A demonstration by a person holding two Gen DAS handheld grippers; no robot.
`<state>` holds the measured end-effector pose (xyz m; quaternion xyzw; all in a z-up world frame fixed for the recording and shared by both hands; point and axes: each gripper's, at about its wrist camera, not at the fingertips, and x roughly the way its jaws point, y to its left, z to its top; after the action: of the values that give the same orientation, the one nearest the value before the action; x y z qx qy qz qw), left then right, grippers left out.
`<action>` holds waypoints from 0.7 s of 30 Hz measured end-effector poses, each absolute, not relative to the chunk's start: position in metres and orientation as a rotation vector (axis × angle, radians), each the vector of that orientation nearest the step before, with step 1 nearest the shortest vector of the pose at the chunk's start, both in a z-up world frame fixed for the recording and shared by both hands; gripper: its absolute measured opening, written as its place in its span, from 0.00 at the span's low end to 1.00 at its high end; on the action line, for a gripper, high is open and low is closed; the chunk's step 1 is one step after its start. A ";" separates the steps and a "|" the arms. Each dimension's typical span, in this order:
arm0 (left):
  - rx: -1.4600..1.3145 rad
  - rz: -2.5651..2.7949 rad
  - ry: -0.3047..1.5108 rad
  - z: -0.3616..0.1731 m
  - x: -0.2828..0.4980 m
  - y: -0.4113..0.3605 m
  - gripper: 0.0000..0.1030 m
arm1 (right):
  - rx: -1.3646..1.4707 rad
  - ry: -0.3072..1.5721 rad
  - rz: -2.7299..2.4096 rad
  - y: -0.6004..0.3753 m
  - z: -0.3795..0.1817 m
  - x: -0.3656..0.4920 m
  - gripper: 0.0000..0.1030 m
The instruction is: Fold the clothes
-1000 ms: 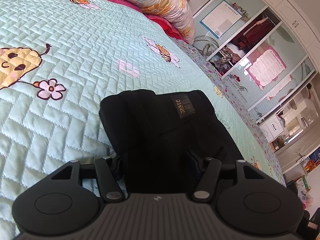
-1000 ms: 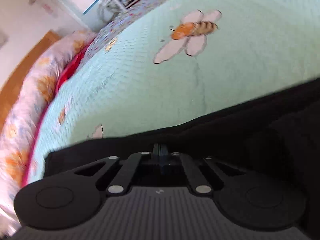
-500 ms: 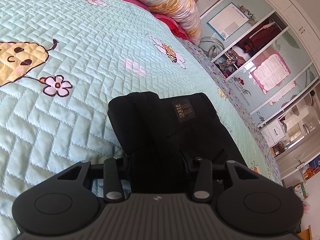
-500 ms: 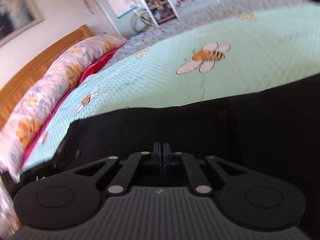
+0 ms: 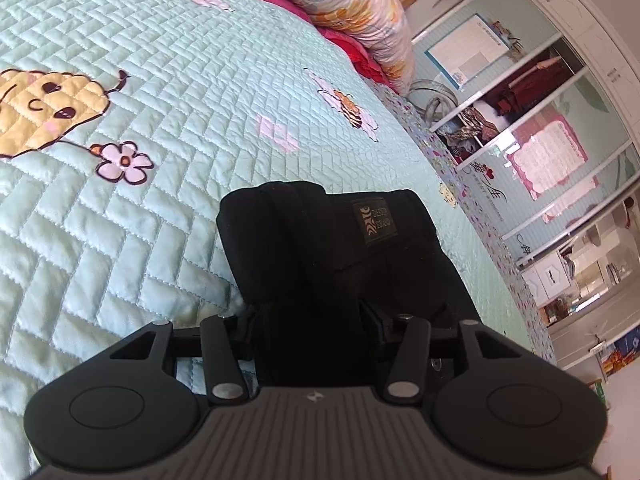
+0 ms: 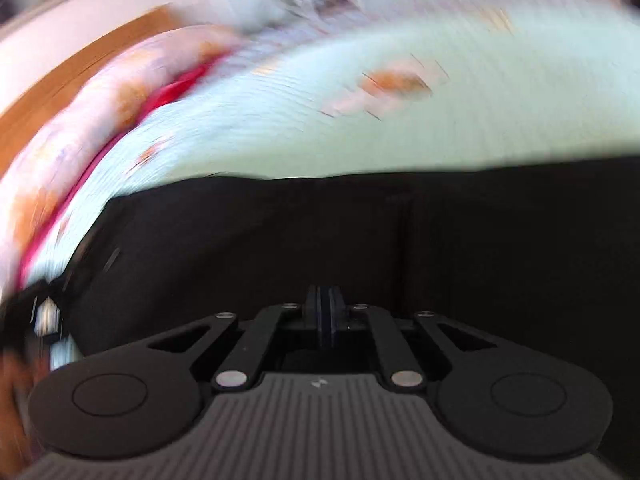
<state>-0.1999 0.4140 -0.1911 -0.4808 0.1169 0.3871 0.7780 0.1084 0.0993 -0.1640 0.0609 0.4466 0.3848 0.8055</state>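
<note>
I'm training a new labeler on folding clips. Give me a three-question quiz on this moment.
1. True or false: the black garment lies on a mint quilted bedspread.
2. What sits between the left gripper fingers: A. a pillow, B. black cloth, C. nothing?
3. How do the right gripper jaws stand?

Key: 1 true. 2 B; the jaws are opening. 3 Together, with the garment just ahead; whether cloth is pinched cannot be told.

Black folded garment [image 5: 332, 264] with a woven brand patch [image 5: 375, 222] facing up, lying flat on the bed, its near end running between the left tongs [image 5: 310, 320].
</note>
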 end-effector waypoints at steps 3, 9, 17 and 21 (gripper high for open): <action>-1.062 0.892 0.278 -0.179 -0.208 0.403 0.50 | 0.261 1.012 0.823 0.101 -0.167 0.133 0.10; -0.763 0.659 0.335 -0.124 -0.181 0.327 0.50 | 0.308 0.995 0.939 0.083 -0.161 0.105 0.10; -0.551 0.044 0.660 -0.123 -0.052 0.283 0.38 | 0.222 1.037 1.014 0.104 -0.157 0.134 0.10; -0.660 0.032 0.760 -0.168 -0.019 0.318 0.16 | 0.268 1.133 1.105 0.136 -0.170 0.159 0.10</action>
<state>-0.0187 0.3184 -0.1682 -0.3160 0.3642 0.0153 0.8759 0.1586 0.1361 -0.1695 0.1199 0.5074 0.4952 0.6949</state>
